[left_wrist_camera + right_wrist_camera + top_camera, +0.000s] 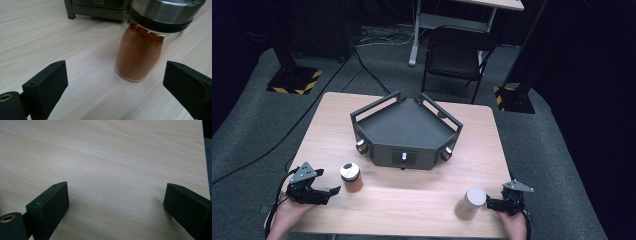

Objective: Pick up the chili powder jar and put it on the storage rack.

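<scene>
A glass jar of orange-red powder (351, 177) with a metal lid stands upright on the wooden table (412, 195), left of centre. My left gripper (332, 191) lies just to its left, jaws open and pointing at it. In the left gripper view the jar (145, 45) stands a little beyond the open left gripper (115, 77), towards the right jaw, touching neither. A white jar (470, 203) stands near the front right. My right gripper (489, 202) sits close beside it, open. In the right gripper view the right gripper (116, 197) has bare wood between its jaws.
A dark angular tray (407, 132) with railed sides and small front knobs takes up the table's far middle. Behind the table stand a black chair (457, 55) and two stands with striped bases (294, 80). The table's right edge runs near my right gripper.
</scene>
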Motion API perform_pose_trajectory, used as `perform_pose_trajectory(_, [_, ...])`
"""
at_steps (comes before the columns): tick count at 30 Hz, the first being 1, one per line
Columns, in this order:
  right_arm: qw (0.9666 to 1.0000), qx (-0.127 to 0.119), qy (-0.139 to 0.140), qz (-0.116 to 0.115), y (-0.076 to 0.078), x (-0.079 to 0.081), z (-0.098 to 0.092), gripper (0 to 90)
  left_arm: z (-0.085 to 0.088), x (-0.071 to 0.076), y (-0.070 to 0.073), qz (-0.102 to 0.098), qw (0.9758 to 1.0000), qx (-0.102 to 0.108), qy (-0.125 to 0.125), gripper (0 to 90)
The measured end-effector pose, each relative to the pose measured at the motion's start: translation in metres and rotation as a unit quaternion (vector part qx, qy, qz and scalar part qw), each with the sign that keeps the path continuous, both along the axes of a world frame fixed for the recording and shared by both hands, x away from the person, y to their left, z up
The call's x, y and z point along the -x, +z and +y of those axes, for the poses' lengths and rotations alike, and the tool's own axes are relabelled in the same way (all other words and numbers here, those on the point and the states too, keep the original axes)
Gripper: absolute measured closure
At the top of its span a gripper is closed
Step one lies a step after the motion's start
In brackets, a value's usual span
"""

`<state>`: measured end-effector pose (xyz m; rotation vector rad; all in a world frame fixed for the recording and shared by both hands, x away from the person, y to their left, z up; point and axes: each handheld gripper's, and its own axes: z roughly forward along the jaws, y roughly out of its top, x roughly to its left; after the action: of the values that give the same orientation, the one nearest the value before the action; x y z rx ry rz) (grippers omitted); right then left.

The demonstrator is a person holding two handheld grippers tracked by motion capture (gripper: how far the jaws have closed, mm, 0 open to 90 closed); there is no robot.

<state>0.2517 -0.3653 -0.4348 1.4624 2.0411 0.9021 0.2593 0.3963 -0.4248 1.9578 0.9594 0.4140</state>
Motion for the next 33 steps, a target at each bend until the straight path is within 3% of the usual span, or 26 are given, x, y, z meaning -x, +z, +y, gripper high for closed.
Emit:
perform_pose_trajectory(10, [1.0, 0.0, 0.0, 0.0, 0.0, 0.0, 0.0, 5.6, -0.013, 0.0, 0.001, -0.012, 0.9998, 0.003, -0.015, 5.6])
perform_pose_trajectory(21, [1.0, 0.0, -0.001, 0.0, 0.0, 0.0, 0.0, 5.6, -0.027, 0.001, -0.004, -0.025, 0.9997, 0.008, -0.003, 7.6])
perform_pose_trajectory(33, [1.0, 0.0, -0.001, 0.0, 0.0, 0.0, 0.0, 5.6, -0.041, -0.008, -0.008, -0.026, 0.9996, 0.008, -0.012, 13.2])
